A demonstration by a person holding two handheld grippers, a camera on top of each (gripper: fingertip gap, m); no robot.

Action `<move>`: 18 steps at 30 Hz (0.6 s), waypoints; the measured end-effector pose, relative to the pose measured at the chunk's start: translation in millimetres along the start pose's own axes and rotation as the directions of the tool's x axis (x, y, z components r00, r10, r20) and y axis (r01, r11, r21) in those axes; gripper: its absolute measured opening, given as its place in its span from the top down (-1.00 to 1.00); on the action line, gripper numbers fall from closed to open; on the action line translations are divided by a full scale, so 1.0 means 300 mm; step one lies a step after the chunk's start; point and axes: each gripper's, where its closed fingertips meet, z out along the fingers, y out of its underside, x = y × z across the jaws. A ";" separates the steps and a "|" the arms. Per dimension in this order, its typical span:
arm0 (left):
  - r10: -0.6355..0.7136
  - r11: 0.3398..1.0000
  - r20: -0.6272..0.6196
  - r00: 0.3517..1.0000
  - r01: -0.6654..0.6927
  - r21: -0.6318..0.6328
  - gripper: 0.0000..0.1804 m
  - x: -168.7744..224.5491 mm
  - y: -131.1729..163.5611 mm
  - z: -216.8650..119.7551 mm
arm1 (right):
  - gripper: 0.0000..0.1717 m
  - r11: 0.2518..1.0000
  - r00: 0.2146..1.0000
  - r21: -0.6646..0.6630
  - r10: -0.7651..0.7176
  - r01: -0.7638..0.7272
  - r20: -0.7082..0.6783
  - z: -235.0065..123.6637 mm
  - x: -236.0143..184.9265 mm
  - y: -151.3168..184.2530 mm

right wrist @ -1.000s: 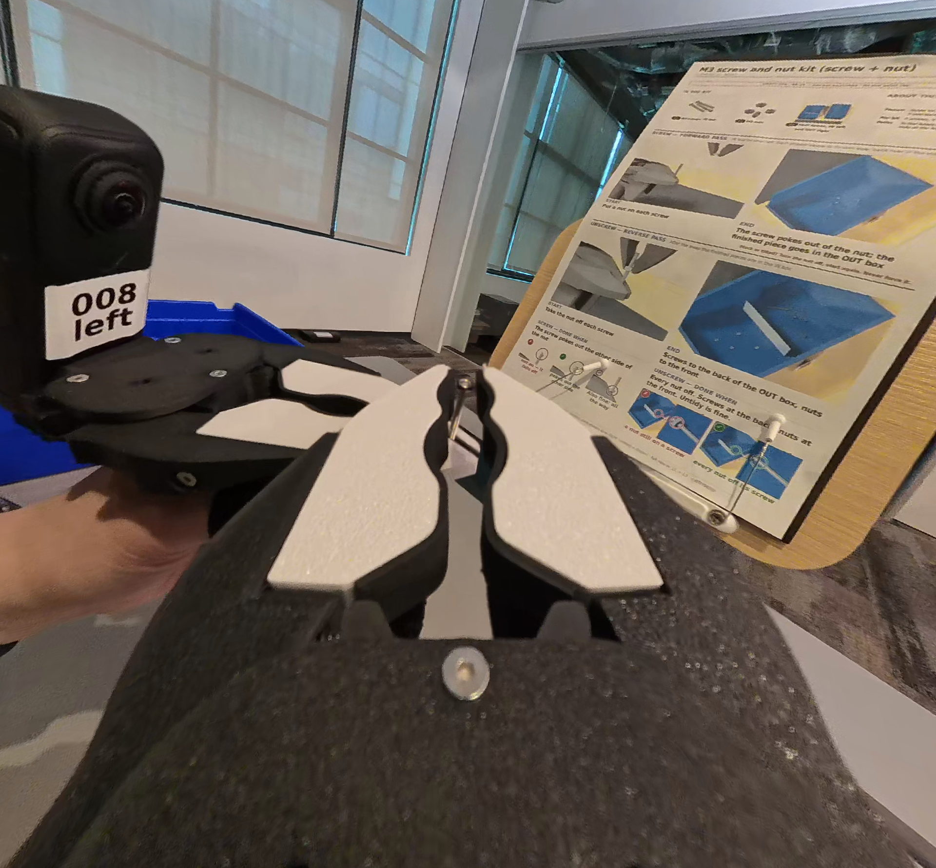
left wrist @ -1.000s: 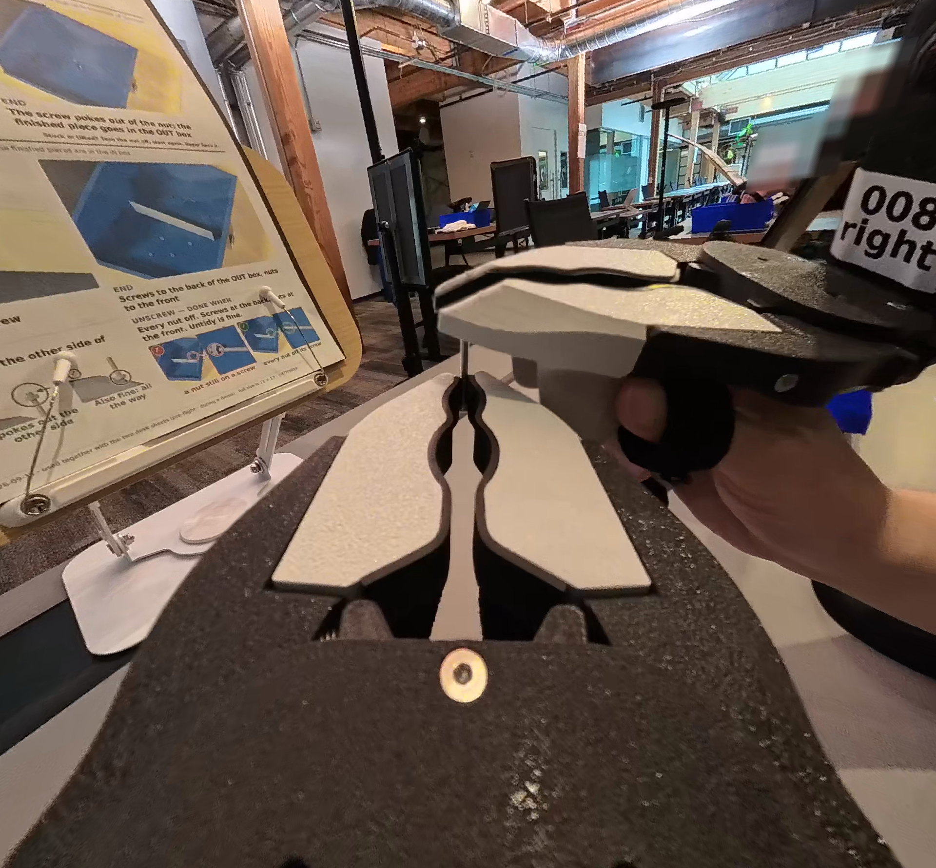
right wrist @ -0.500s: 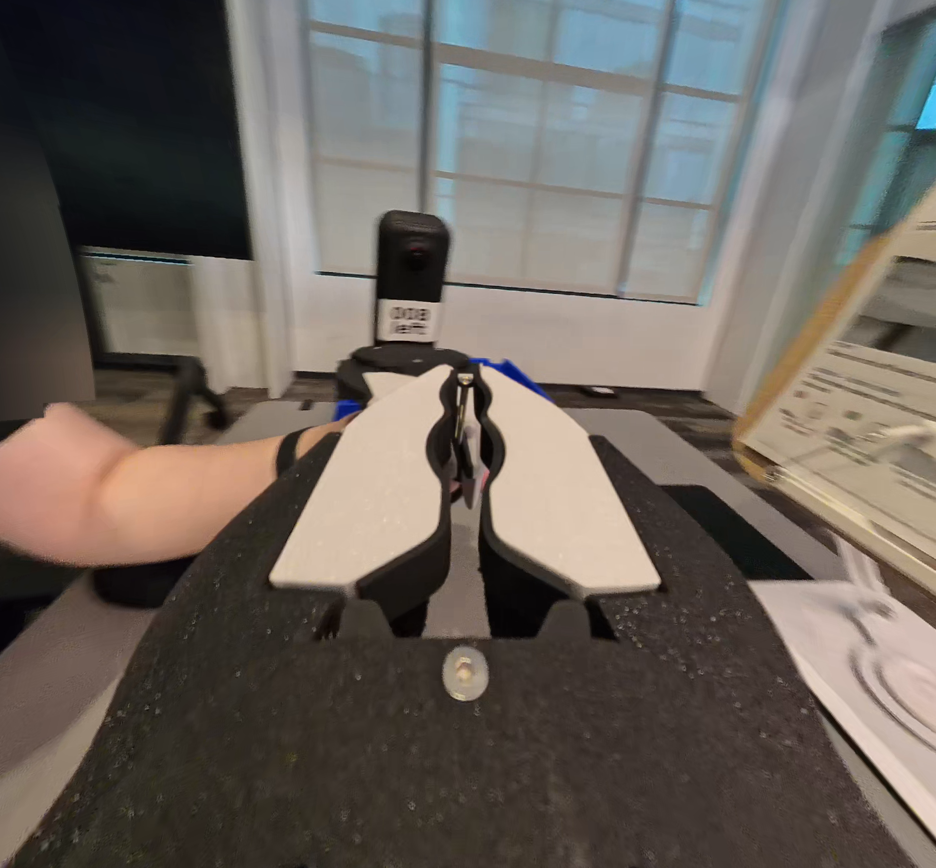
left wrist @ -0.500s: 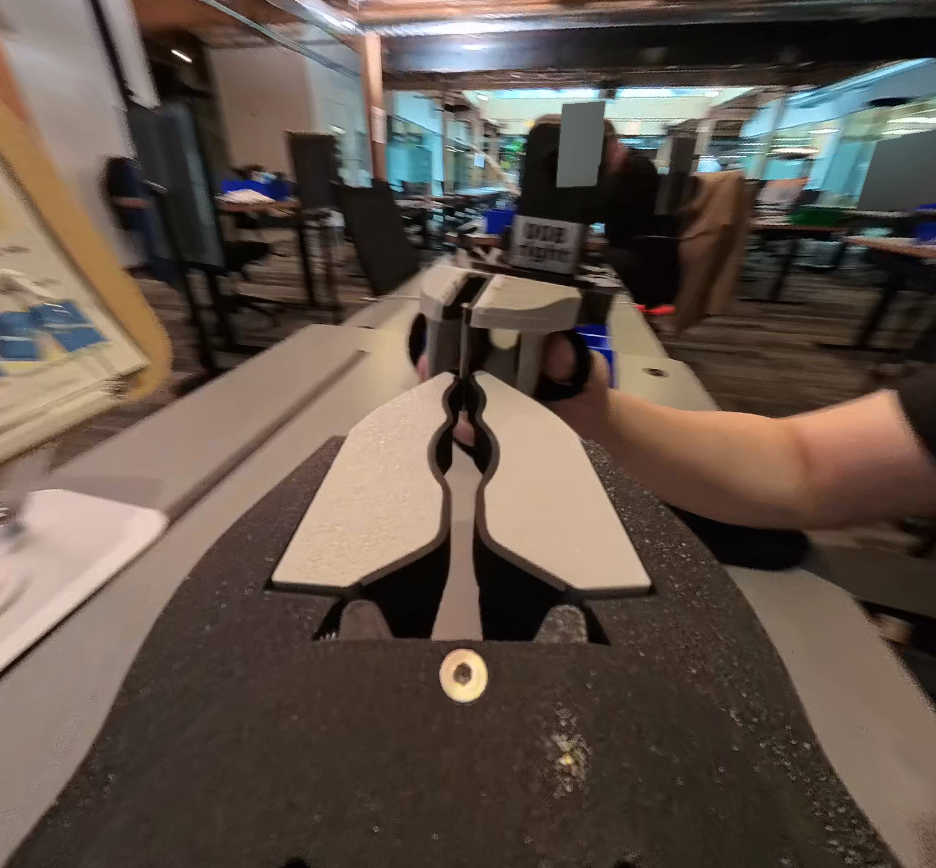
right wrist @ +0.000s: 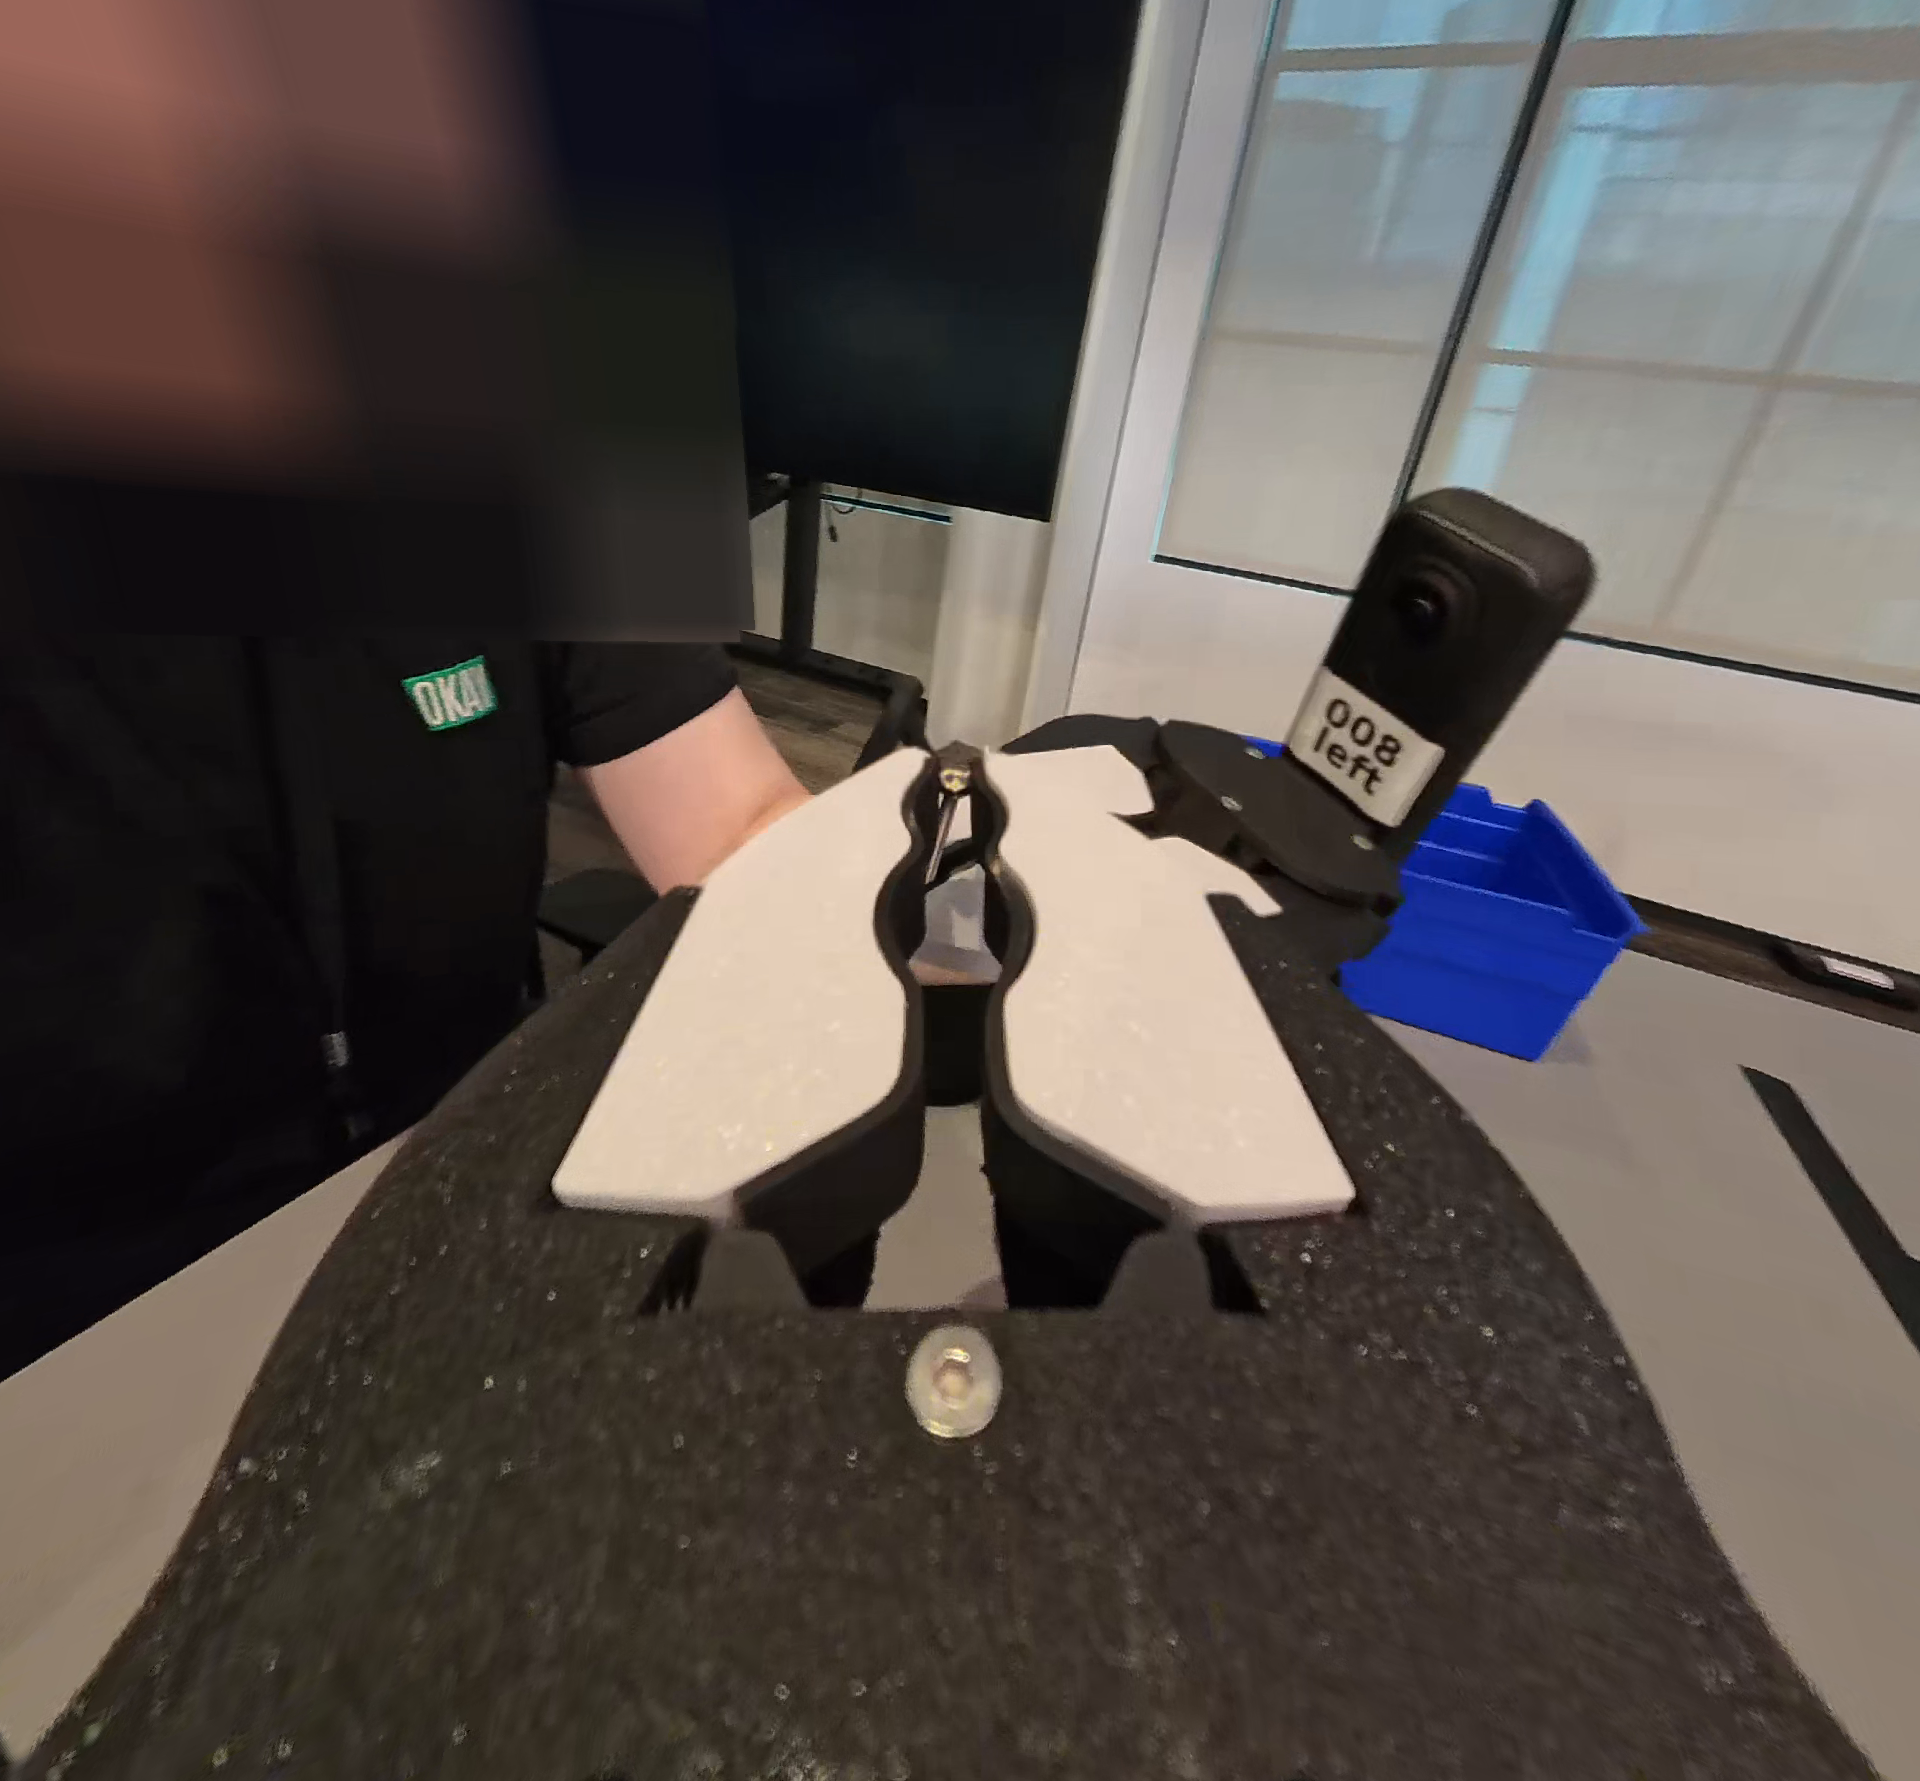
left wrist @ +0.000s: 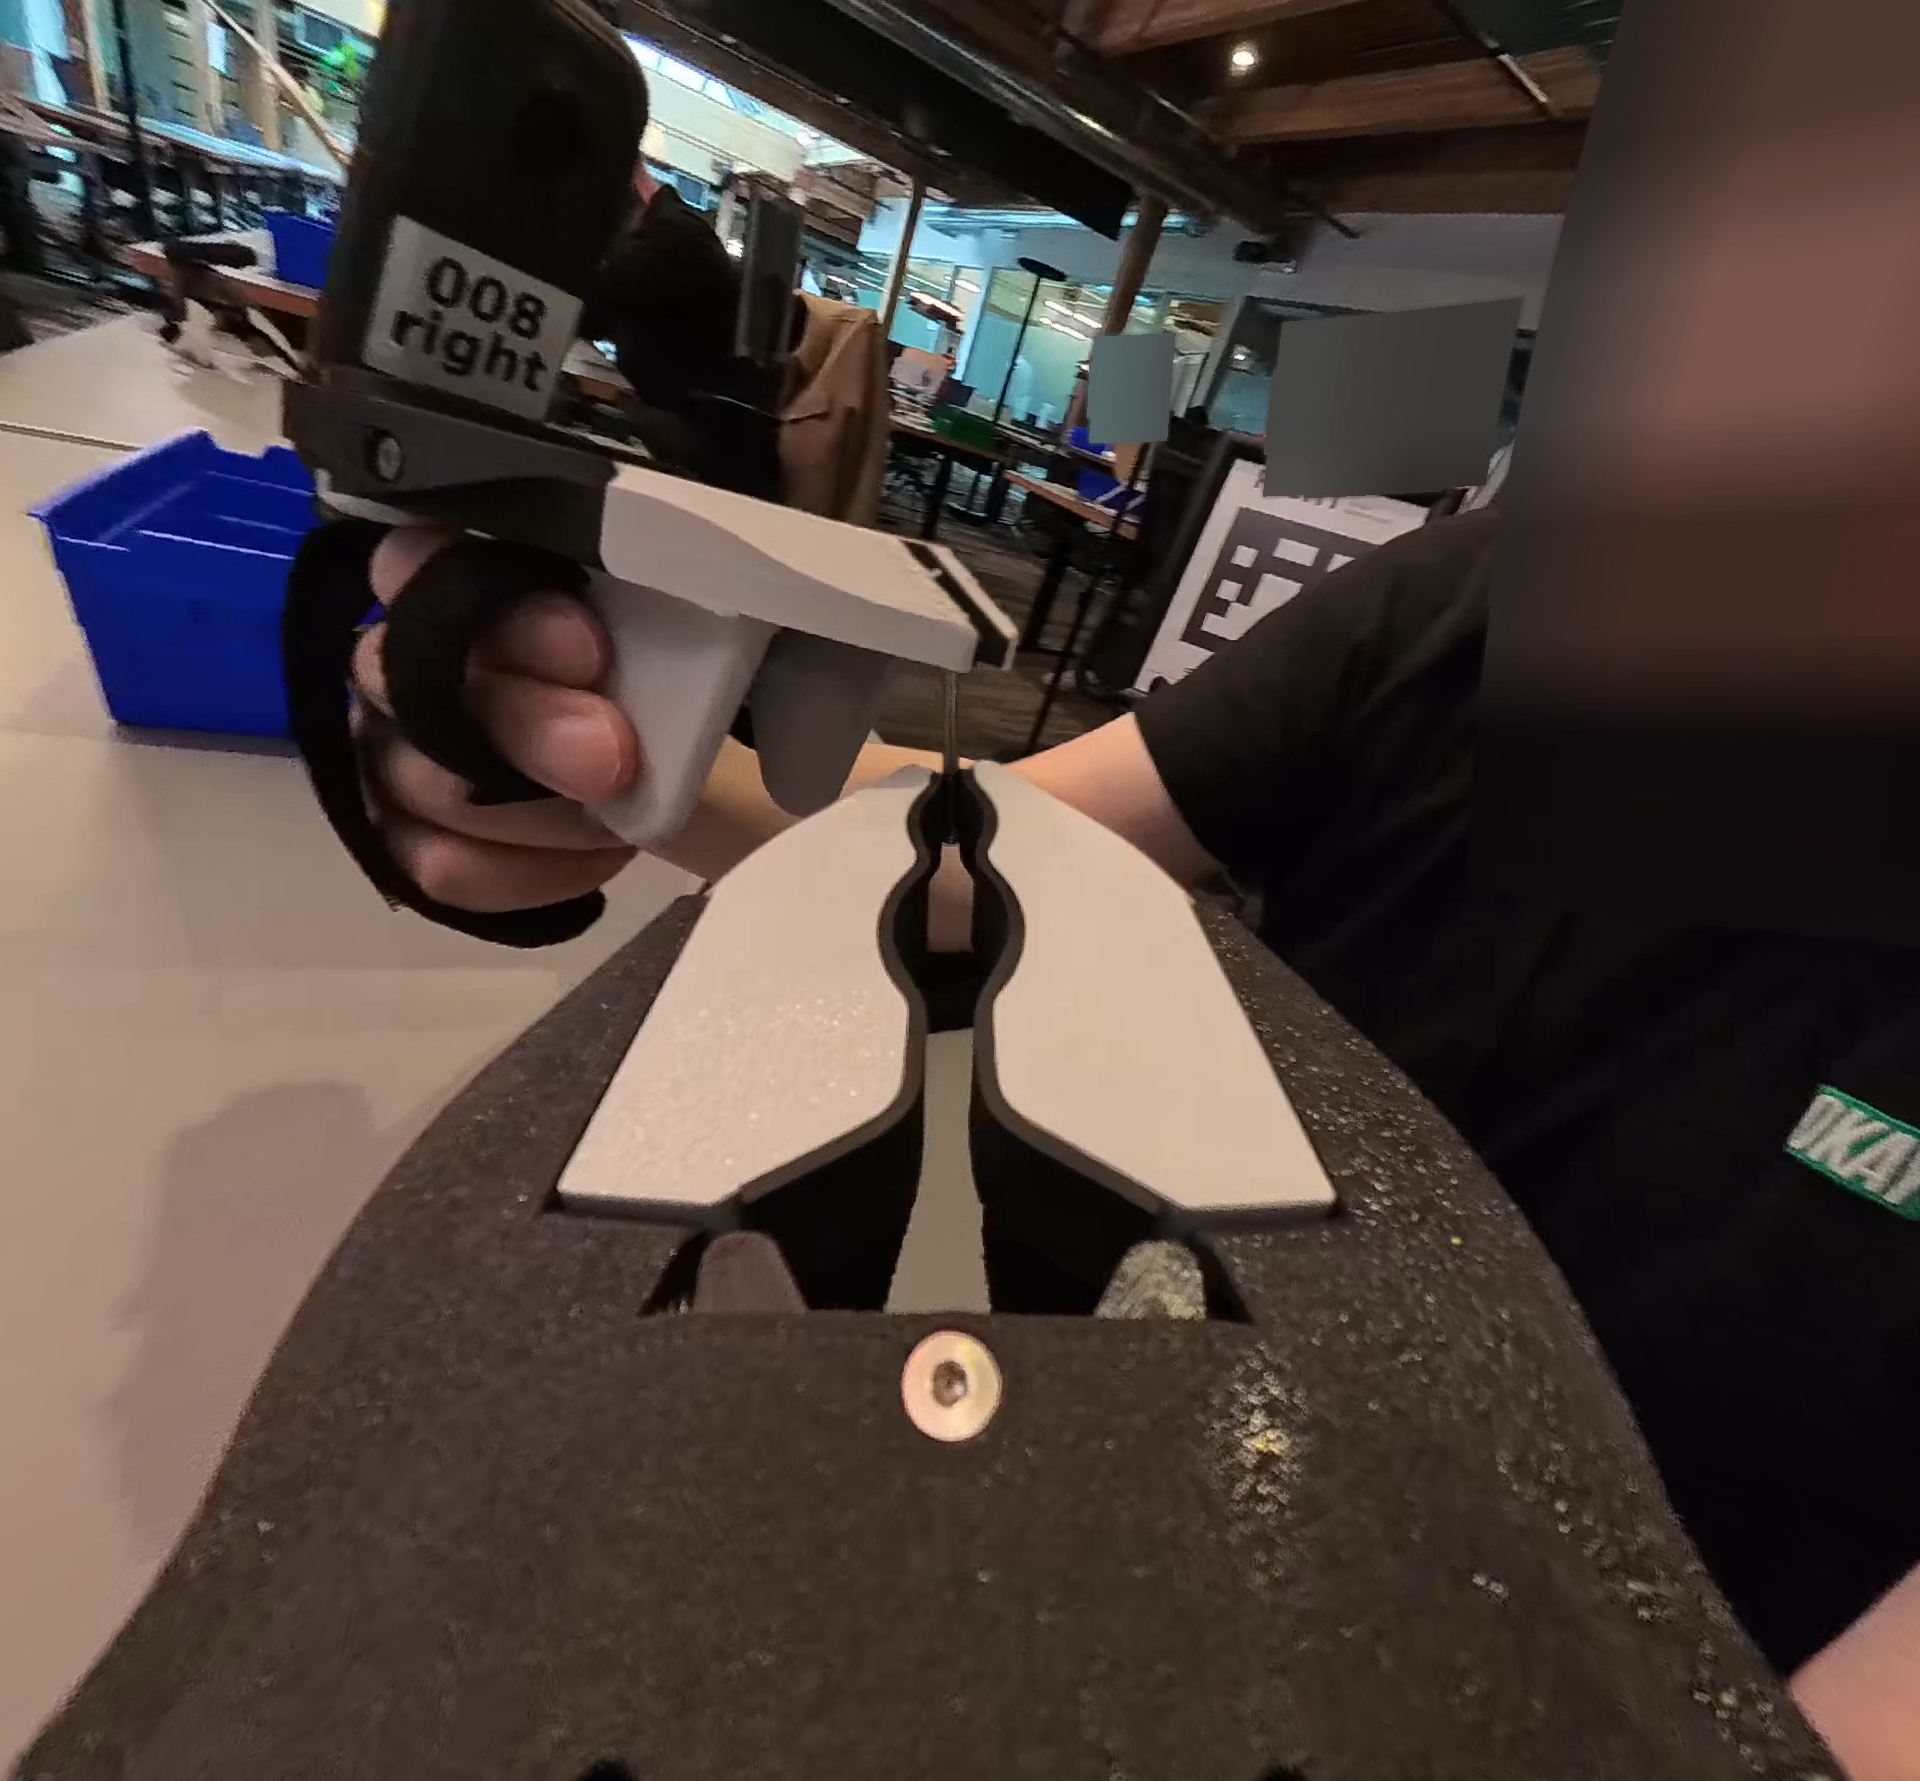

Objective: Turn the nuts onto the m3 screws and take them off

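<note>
In the left wrist view my left gripper [left wrist: 948,777] is shut on the lower end of a thin metal screw [left wrist: 948,729]. The screw stands upright and runs up to the fingertips of my right gripper [left wrist: 977,653], which is held just above and across it. In the right wrist view my right gripper [right wrist: 953,763] is shut on a small metal nut [right wrist: 953,777] at its very tips. The screw's shank [right wrist: 938,843] slants down from the nut. The left gripper's black body [right wrist: 1288,822] shows close on the right. Both are held in the air above the table.
A blue bin [left wrist: 177,588] stands on the pale table [left wrist: 208,1004]; it also shows in the right wrist view [right wrist: 1486,942]. A person in a black shirt [left wrist: 1558,796] is close in front. A dark screen [right wrist: 914,173] stands behind. My two grippers' fingertips are within a few centimetres of each other.
Both grippers have swung away from the instruction board toward the person, still joined by the screw. The left gripper's grasp on the shank is unchanged; the right gripper's fingers have closed slightly on the nut.
</note>
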 end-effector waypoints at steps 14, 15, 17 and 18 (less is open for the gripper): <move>-0.089 0.995 -0.310 0.947 0.099 0.017 0.98 0.115 0.011 0.040 | 0.94 0.996 0.978 0.075 0.028 -0.045 0.207 0.054 -0.096 -0.030; -0.087 0.995 -0.318 0.944 0.099 0.022 0.98 0.119 0.008 0.042 | 0.94 0.995 0.976 0.085 0.027 -0.047 0.215 0.055 -0.099 -0.034; -0.094 0.994 -0.348 0.933 0.109 0.026 0.98 0.131 0.005 0.045 | 0.94 0.993 0.971 0.102 0.028 -0.053 0.239 0.060 -0.110 -0.041; -0.100 0.993 -0.365 0.926 0.118 0.028 0.98 0.137 0.004 0.048 | 0.94 0.992 0.968 0.109 0.027 -0.056 0.249 0.063 -0.115 -0.044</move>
